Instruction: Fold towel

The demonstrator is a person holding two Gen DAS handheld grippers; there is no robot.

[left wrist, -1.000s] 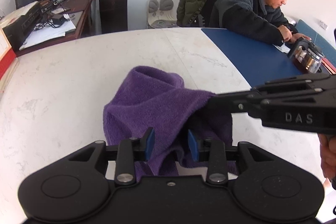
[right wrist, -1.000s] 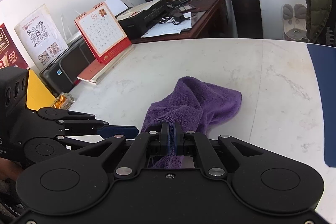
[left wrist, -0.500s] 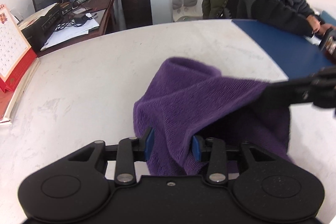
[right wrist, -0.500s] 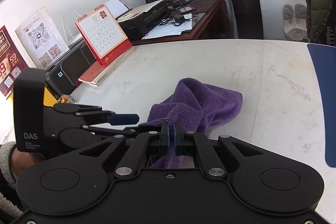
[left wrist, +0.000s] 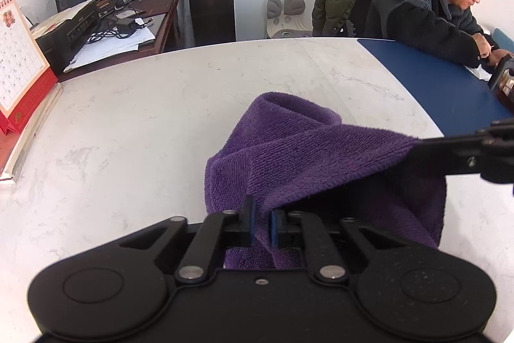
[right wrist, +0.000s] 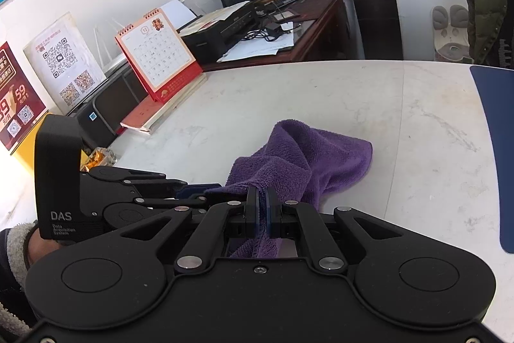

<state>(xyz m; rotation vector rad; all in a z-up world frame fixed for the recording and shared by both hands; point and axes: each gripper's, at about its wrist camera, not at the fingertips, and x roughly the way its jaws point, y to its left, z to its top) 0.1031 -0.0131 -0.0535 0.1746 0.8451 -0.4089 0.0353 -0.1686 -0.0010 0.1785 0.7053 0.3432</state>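
A purple towel point(left wrist: 308, 150) lies bunched on the white marble table point(left wrist: 144, 134), its near edge lifted. My left gripper point(left wrist: 261, 225) is shut on the towel's near edge. My right gripper point(right wrist: 261, 214) is shut on another part of that edge; in the left wrist view it point(left wrist: 449, 156) comes in from the right, pulling the cloth taut. In the right wrist view the towel point(right wrist: 314, 156) trails away onto the table and the left gripper point(right wrist: 192, 193) sits close at the left.
A red desk calendar point(right wrist: 157, 53) and a book point(right wrist: 151, 118) stand at the table's left edge. A blue mat point(left wrist: 433, 79) covers the right side, where a seated man point(left wrist: 430, 8) works. A cluttered desk point(left wrist: 128, 18) stands behind.
My left gripper's jaws have closed onto the towel edge; they stood open before. The right gripper has drawn away to the right, stretching the edge between the two grippers.
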